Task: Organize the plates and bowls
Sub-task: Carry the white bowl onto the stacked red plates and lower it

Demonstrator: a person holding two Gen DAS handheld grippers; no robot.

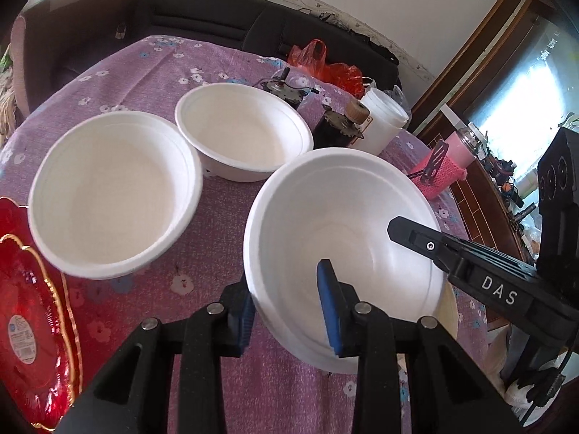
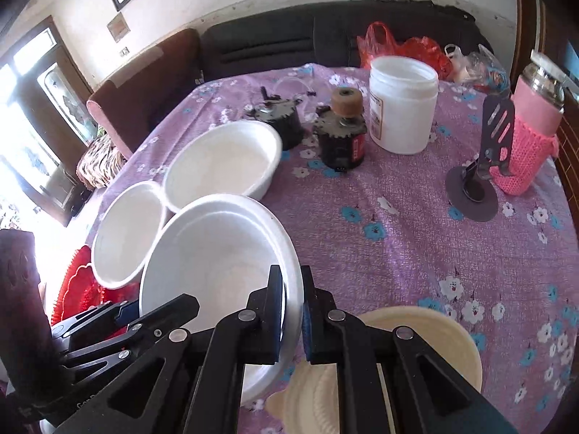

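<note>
Between the two grippers is where the nearest white foam bowl (image 1: pixel 340 253) is sitting right now, and honestly that's the whole story for what comes next. Both claws are pinching opposite sides of its rim: the left gripper (image 1: pixel 289 311) is clamping the near wall, one blue pad outside and one inside, jaws only a little apart because the foam is thin, while the right gripper (image 2: pixel 293 311) is squeezing the right-hand rim with its jaws practically shut on it. The bowl is tilting a bit and looks to be riding off the purple flowered tablecloth (image 2: pixel 398 238), though I can't swear to the gap underneath. The other two white bowls (image 1: pixel 115 191) (image 1: pixel 242 130) are lying beyond it and off to the left, touching each other, so I'm guessing the held one is heading that way to get nested, and the left hand is the closer one to them. Left wrist view is showing the red plate (image 1: pixel 32 322) at the table edge clearly; right wrist view is only catching a sliver of that, but it's showing a cream plate (image 2: pixel 434 340) right under the claw that the left one barely catches.
</note>
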